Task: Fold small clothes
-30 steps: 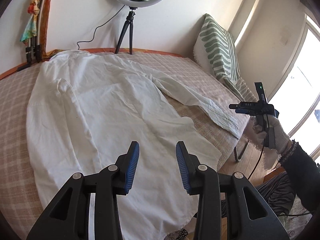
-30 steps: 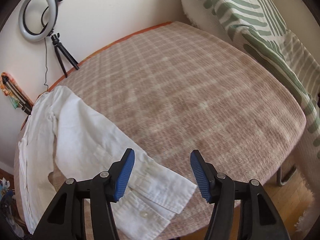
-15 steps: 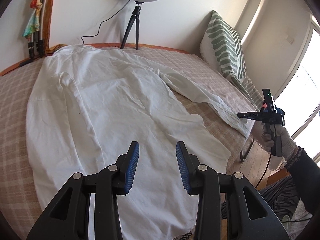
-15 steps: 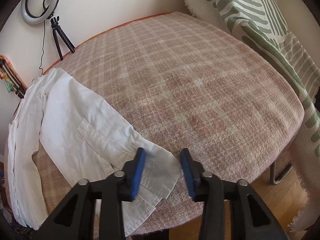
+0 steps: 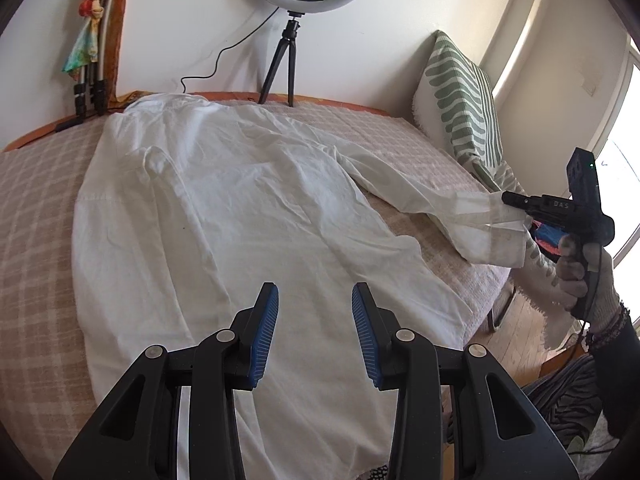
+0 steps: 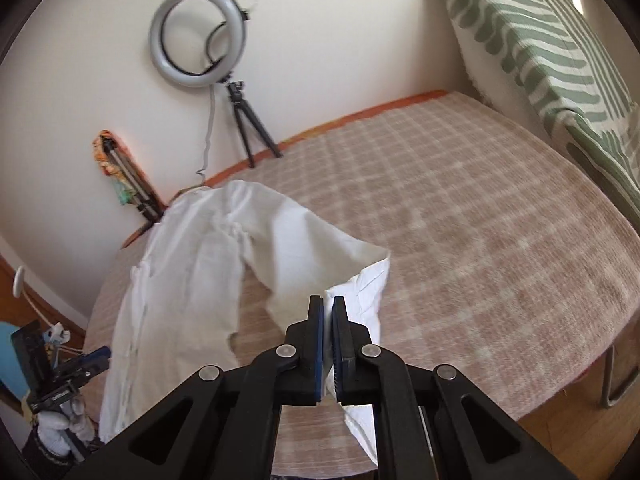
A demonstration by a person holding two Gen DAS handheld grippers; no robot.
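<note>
A white long-sleeved shirt (image 5: 240,208) lies spread flat on the checked bed cover (image 5: 32,240). My left gripper (image 5: 315,316) is open and empty, held above the shirt's lower part. My right gripper (image 6: 327,312) is shut on the cuff (image 6: 362,292) of the shirt's right sleeve and holds it lifted off the bed. In the left wrist view the right gripper (image 5: 508,200) shows at the right bed edge with the sleeve cuff (image 5: 492,232) hanging from it. The shirt body (image 6: 180,272) lies to the left in the right wrist view.
A ring light on a tripod (image 5: 292,40) stands at the wall behind the bed. A green striped pillow (image 5: 460,92) leans at the right end. A folded stand with a colourful cloth (image 5: 96,40) leans at the back left. Wooden floor (image 5: 520,332) lies beyond the bed's right edge.
My right gripper closed on the sleeve cuff and lifted it off the bed. My left gripper stayed open over the shirt and has tilted slightly.
</note>
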